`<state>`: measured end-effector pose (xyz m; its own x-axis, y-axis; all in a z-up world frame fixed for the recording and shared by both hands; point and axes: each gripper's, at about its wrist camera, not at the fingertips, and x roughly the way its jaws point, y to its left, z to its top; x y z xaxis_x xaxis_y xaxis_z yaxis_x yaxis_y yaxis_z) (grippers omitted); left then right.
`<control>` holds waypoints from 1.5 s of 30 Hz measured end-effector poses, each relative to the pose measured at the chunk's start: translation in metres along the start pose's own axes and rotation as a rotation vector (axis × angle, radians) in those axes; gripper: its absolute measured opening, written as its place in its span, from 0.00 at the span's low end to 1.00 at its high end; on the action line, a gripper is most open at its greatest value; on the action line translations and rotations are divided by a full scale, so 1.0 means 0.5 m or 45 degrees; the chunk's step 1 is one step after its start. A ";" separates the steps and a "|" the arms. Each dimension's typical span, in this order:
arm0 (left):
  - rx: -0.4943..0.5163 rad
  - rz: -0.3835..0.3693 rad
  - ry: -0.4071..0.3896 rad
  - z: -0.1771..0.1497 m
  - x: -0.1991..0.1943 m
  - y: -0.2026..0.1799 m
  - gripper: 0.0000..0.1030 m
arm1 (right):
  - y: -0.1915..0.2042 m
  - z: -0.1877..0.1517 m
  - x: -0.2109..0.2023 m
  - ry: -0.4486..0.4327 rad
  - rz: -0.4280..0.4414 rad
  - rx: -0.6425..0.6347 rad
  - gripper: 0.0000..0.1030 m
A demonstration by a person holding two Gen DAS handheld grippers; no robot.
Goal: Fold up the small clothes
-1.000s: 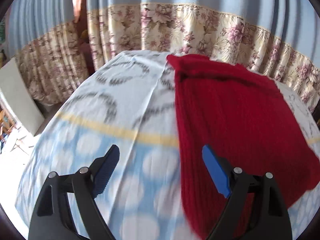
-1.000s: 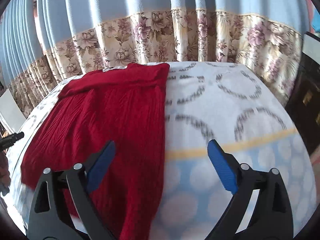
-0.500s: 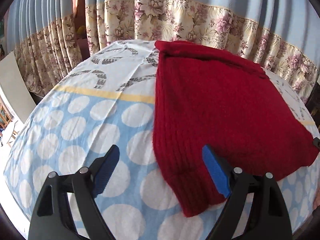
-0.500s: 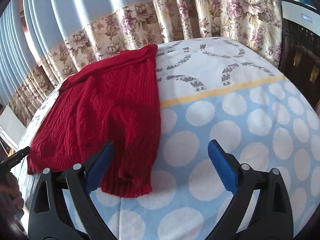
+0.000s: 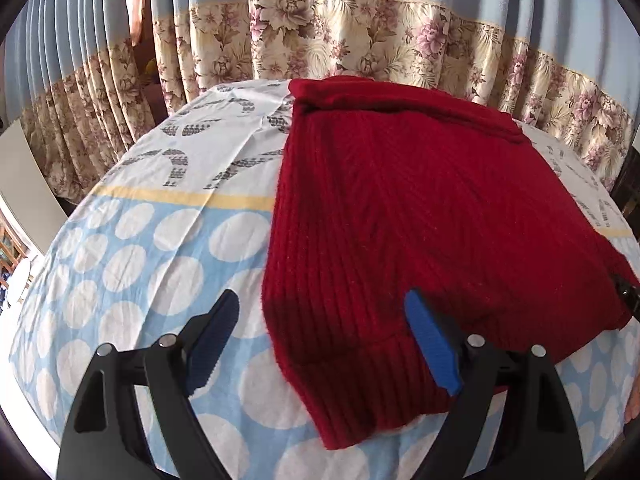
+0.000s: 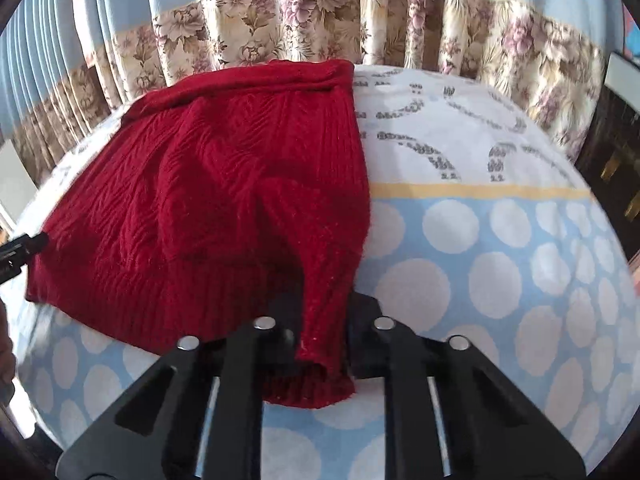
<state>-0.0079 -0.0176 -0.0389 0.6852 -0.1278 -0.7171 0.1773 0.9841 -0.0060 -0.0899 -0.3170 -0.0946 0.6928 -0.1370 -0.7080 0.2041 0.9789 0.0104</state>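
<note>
A red knitted sweater (image 5: 420, 216) lies flat on the table, its ribbed sleeve end near me. My left gripper (image 5: 324, 340) is open, its blue pads either side of the sweater's near left corner, a little above it. In the right wrist view the same sweater (image 6: 208, 184) fills the left half. My right gripper (image 6: 322, 328) is shut on the sweater's sleeve end (image 6: 320, 360), which hangs out between the black jaws. The tip of the left gripper (image 6: 20, 248) shows at the far left edge.
The table wears a cloth (image 5: 132, 264) with white dots on pale blue, a yellow stripe and a white grey-patterned part. Blue and floral curtains (image 5: 360, 36) hang behind. A dark cabinet (image 6: 612, 152) stands at the right.
My right gripper has closed on the sleeve end, having been open above it. My left gripper has come lower and nearer to the sweater's corner and stays open.
</note>
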 end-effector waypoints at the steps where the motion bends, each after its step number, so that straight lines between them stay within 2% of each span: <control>1: -0.004 0.000 0.002 0.000 0.001 0.000 0.83 | 0.003 0.000 0.000 0.001 -0.011 -0.007 0.14; 5: -0.007 0.010 0.008 -0.004 0.003 0.001 0.83 | 0.007 -0.002 0.000 -0.001 -0.043 -0.016 0.13; 11: -0.027 -0.005 0.025 -0.013 0.006 -0.003 0.83 | 0.006 -0.001 0.000 -0.002 -0.028 -0.005 0.13; 14: -0.026 -0.069 0.035 -0.020 0.004 -0.012 0.83 | 0.003 -0.002 -0.002 -0.005 -0.016 0.005 0.13; 16: 0.028 -0.067 0.067 -0.025 0.012 -0.030 0.74 | 0.004 -0.002 -0.002 -0.003 -0.009 0.008 0.14; 19: 0.008 -0.082 0.075 -0.022 0.016 -0.031 0.68 | 0.005 -0.002 -0.003 -0.007 -0.002 0.010 0.14; 20: -0.023 -0.100 0.077 -0.021 0.015 -0.024 0.59 | 0.004 -0.003 -0.003 -0.005 0.005 0.013 0.14; 21: -0.032 -0.117 0.072 -0.020 0.013 -0.020 0.45 | 0.004 -0.004 -0.003 -0.002 0.011 0.015 0.14; 23: -0.034 -0.157 0.066 -0.021 0.009 -0.019 0.31 | 0.004 -0.008 -0.003 -0.001 0.022 0.024 0.14; 26: -0.046 -0.193 0.052 -0.018 0.002 -0.017 0.23 | 0.003 -0.007 -0.007 -0.016 0.030 0.023 0.14; 29: -0.068 -0.217 0.062 -0.011 -0.006 -0.009 0.23 | 0.002 -0.005 -0.013 -0.025 0.047 0.026 0.14; 37: -0.006 -0.147 -0.031 0.026 -0.072 0.003 0.18 | -0.020 0.036 -0.090 -0.145 0.095 0.053 0.11; 45: 0.012 -0.131 -0.162 0.135 -0.115 0.035 0.18 | -0.024 0.138 -0.146 -0.261 0.157 0.021 0.11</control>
<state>0.0035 -0.0016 0.0490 0.7469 -0.2428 -0.6190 0.2573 0.9640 -0.0676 -0.0952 -0.3291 0.0059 0.8389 -0.0459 -0.5423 0.1191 0.9878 0.1006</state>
